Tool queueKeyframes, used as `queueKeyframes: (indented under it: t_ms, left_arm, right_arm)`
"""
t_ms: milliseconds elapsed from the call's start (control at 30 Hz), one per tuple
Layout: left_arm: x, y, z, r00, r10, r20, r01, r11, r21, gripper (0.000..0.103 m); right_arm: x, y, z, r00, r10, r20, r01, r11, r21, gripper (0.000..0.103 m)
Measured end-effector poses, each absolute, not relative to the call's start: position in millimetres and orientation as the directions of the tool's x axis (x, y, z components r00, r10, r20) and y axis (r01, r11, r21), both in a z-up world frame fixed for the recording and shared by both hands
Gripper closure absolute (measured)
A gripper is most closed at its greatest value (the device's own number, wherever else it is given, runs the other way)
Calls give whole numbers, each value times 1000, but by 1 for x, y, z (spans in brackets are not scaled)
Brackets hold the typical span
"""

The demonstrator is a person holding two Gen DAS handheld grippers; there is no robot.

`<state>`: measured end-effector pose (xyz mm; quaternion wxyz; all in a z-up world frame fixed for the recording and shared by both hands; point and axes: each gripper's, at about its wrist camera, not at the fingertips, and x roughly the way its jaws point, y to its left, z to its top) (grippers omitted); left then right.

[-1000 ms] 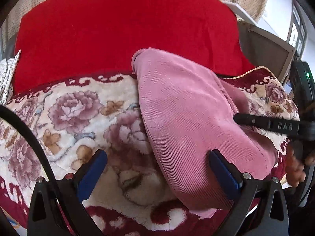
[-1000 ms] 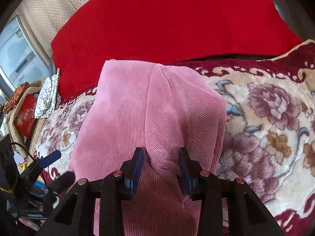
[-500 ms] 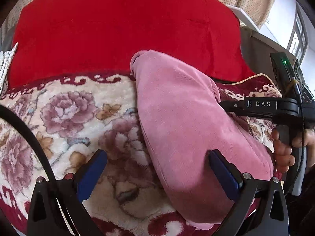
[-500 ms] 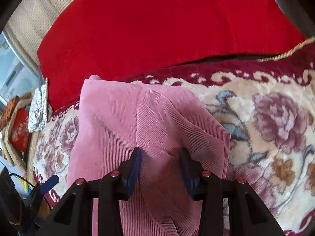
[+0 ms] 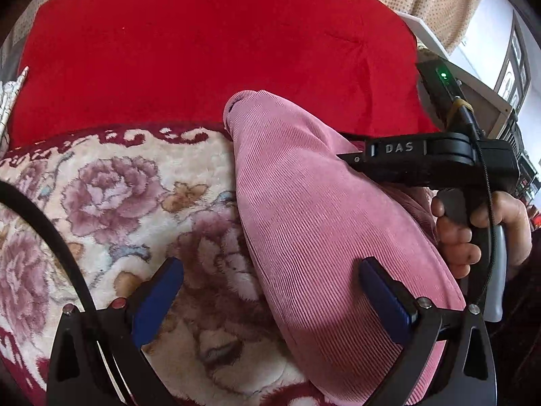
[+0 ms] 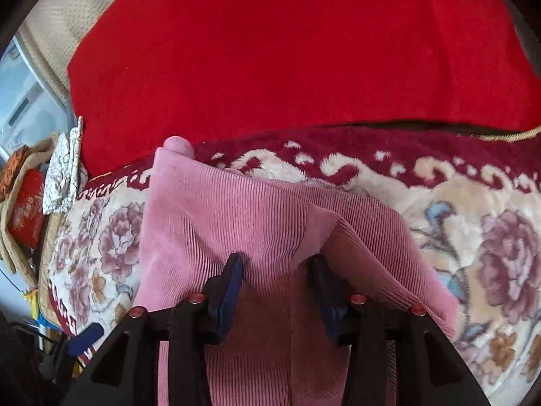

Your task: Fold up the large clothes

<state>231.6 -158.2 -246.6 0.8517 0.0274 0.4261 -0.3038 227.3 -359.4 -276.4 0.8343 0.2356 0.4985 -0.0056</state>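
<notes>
In the left wrist view, the left tongs (image 5: 270, 299) hover with their two blue-padded fingers (image 5: 157, 299) spread wide apart and gripping nothing. Below them lies a pink ribbed garment (image 5: 304, 223), folded into a long bundle that runs from the red cushion (image 5: 209, 50) at the back toward the camera. It rests on a floral blanket (image 5: 111, 199) with a dark red border. The right finger of the left tongs sits over the near part of the garment, while the left finger is over the bare blanket; whether either touches the fabric cannot be told. At the right edge, a person's hand (image 5: 473, 233) grips the handle of the other black tool, whose body reaches in over the far side of the garment. A black cable (image 5: 50, 237) curves across the lower left.

In the right wrist view, the right tongs (image 6: 277, 287) are opening, with a raised ridge of the pink garment (image 6: 236, 209) between their blue pads. The fabric bunches up at both pads and appears to touch them. The garment spreads across the floral blanket (image 6: 473, 237), its far corner close to the red cushion (image 6: 287, 50). At the left edge, a crumpled white patterned cloth (image 6: 62, 169) and a red box (image 6: 27, 209) sit beside the blanket.
</notes>
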Motion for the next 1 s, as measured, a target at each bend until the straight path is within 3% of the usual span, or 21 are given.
queueKeyframes:
  t_ms: [433,767,1000]
  left_arm:
    - [228,-135,-227,512,-517,-686,506,827,-245,0]
    - [222,-150,-242,501,-439,-746,534,835,-133,0]
    - [213,-142,-228,489,-514,-705,566,802,-192,0]
  right_arm:
    - [126,-371,-233,617,205,-760,213,886,412,56]
    - [93,-360,-265,599,239,-764,210,874,438,56]
    - [62,-361,-242,629,280,-726,165,864,476,56]
